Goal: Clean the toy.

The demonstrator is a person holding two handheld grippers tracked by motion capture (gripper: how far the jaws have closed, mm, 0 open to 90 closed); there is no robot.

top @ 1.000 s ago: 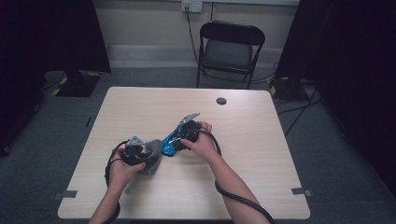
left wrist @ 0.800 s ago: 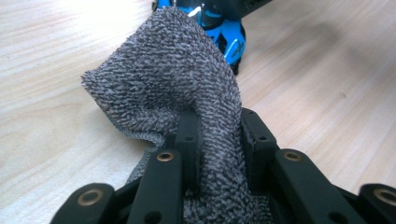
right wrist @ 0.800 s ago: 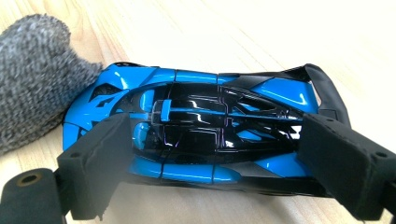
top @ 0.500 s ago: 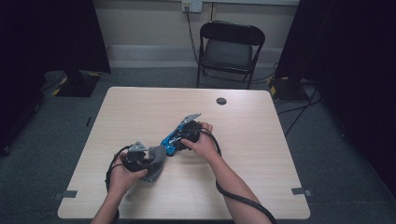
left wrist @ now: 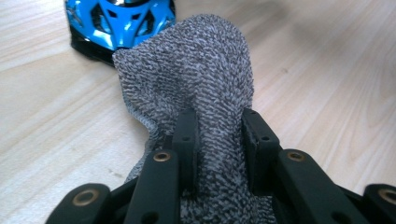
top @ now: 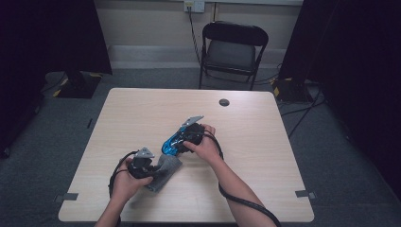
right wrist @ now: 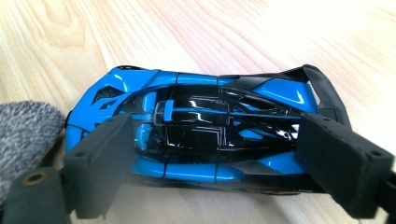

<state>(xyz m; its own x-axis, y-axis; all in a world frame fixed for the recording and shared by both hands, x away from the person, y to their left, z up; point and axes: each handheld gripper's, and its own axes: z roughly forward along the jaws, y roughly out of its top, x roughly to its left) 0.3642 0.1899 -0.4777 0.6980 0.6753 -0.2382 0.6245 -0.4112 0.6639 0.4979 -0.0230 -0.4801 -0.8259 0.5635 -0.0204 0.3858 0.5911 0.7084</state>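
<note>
A blue and black toy car [top: 170,144] lies on the wooden table [top: 265,142]. My right gripper [top: 176,141] comes down on it from above. In the right gripper view its jaws have just been closing and the pads [right wrist: 107,149] sit against the nose and tail of the car [right wrist: 210,116]. My left gripper [top: 153,169] is shut on a grey speckled cloth [top: 166,166], pinched between its jaws in the left gripper view [left wrist: 219,135]. The cloth [left wrist: 205,65] bulges up just short of the car's front [left wrist: 119,23]. A corner of the cloth [right wrist: 23,130] shows beside the car.
A small dark round disc [top: 224,102] sits near the table's far edge. A black folding chair [top: 231,49] stands behind the table. Cables trail from both grippers along the forearms toward the near edge.
My left gripper, still pinching the cloth, has drawn back toward the table's near edge, away from the car. The right gripper and the car have stayed in place.
</note>
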